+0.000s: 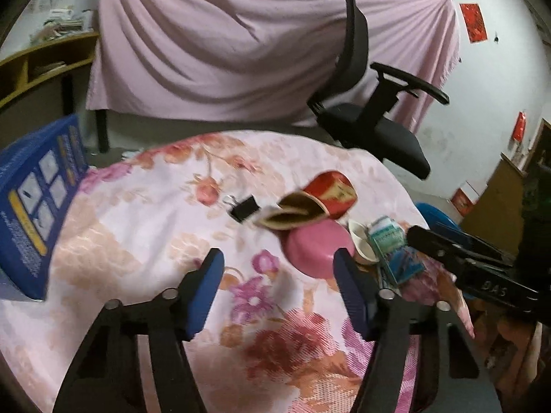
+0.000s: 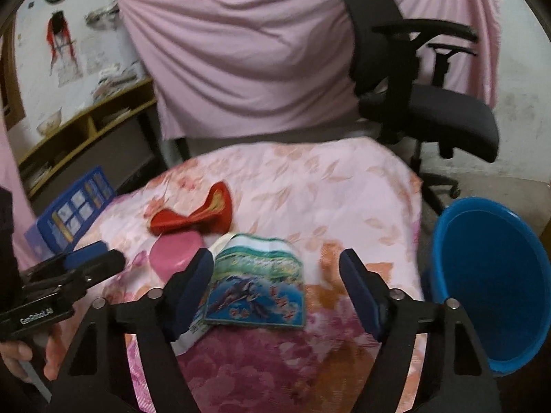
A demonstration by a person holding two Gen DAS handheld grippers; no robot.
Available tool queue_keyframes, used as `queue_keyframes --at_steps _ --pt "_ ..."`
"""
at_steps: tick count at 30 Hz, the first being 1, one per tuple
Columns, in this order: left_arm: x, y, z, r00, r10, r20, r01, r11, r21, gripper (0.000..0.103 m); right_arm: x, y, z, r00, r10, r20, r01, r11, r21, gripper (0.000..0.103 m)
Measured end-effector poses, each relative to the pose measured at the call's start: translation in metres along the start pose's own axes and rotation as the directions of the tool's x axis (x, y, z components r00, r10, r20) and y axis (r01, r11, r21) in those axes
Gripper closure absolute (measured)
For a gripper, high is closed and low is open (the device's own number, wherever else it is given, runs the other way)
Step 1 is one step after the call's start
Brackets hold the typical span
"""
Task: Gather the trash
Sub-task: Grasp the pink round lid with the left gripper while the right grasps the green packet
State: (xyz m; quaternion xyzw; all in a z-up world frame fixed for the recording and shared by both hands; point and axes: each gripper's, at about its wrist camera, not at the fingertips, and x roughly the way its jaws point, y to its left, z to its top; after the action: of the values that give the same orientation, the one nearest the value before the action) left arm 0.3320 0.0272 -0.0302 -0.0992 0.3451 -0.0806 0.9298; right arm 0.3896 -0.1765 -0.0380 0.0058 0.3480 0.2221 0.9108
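Both grippers hang over the table with the pink floral cloth (image 2: pixel 337 199), and neither one carries anything. The right gripper (image 2: pixel 275 287) has its fingers spread wide around the near end of a flattened blue-green paper packet printed with dolphins (image 2: pixel 256 287), which lies flat on the cloth just short of the table's right edge. To my eye this is the pick in hand: the packet sits between the pads but nothing pinches it yet. The next move, I'd judge, calls for dropping lower, closing on the packet's thin edge, then carrying it right to the round blue plastic bucket (image 2: pixel 492 275) standing below the table edge, which looks empty.

The left gripper (image 1: pixel 277 290) also stands wide open, hovering above bare cloth, near a pink round plastic dish (image 1: pixel 318 249). Beyond that lies a crushed red and gold cardboard box (image 1: pixel 310 203), likely the next piece of rubbish, and a small black binder clip (image 1: pixel 243 207) just left of it. A white paper cup (image 1: pixel 360 242) lies wedged between the dish and the packet, so a careless close could catch it. A tall blue printed carton (image 1: pixel 32 213) stands at the far left, well apart. A black office chair (image 2: pixel 423 96) waits behind the table.
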Motion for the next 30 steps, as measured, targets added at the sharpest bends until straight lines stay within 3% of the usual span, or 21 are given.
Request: queue_keyframes --at_steps 7,12,18,23,30 --pt "0.015 -0.007 -0.001 0.996 -0.005 -0.089 0.007 1.000 0.024 0.048 0.019 0.000 -0.005 0.993 0.044 -0.110 -0.042 0.999 0.019 0.032" --pt "0.023 -0.009 0.002 0.993 -0.015 -0.119 0.017 1.000 0.021 0.048 0.022 -0.001 -0.005 0.989 0.068 -0.133 -0.066 0.998 0.024 0.050" --pt "0.032 -0.018 0.009 0.992 -0.014 -0.129 0.019 0.999 0.037 0.048 0.013 -0.011 -0.008 0.985 0.119 -0.122 -0.112 0.992 0.060 0.060" --pt "0.044 -0.031 0.015 0.991 0.016 -0.136 -0.008 0.998 0.058 0.048 0.004 -0.023 -0.009 0.985 0.141 -0.099 -0.131 0.987 0.096 0.062" --pt "0.055 -0.030 0.019 0.988 0.044 -0.149 -0.043 0.999 0.015 0.048 -0.007 -0.040 -0.011 0.985 0.155 -0.072 -0.146 0.982 0.117 0.062"
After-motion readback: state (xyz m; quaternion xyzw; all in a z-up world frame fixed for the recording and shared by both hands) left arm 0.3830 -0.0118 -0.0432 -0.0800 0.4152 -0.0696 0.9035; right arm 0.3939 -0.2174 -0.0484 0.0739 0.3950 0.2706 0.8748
